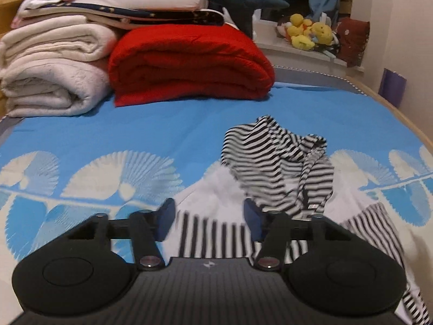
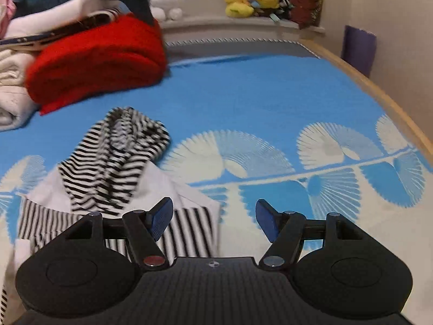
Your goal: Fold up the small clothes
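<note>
1. Striped garment (image 1: 281, 162) lies crumpled on my bed's blue sheet (image 1: 162, 130), partly over a white piece with striped hem (image 1: 213, 233).
2. My left tongs (image 1: 209, 218) hover spread above that hem, holding nothing.
3. My right tongs (image 2: 213, 220) gape empty just beside the clothes.

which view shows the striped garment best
The left wrist view: the striped garment lies nearly centred ahead of the open left gripper, strap and stripes sharp. The right wrist view shows it off to the left, blurrier.
</note>
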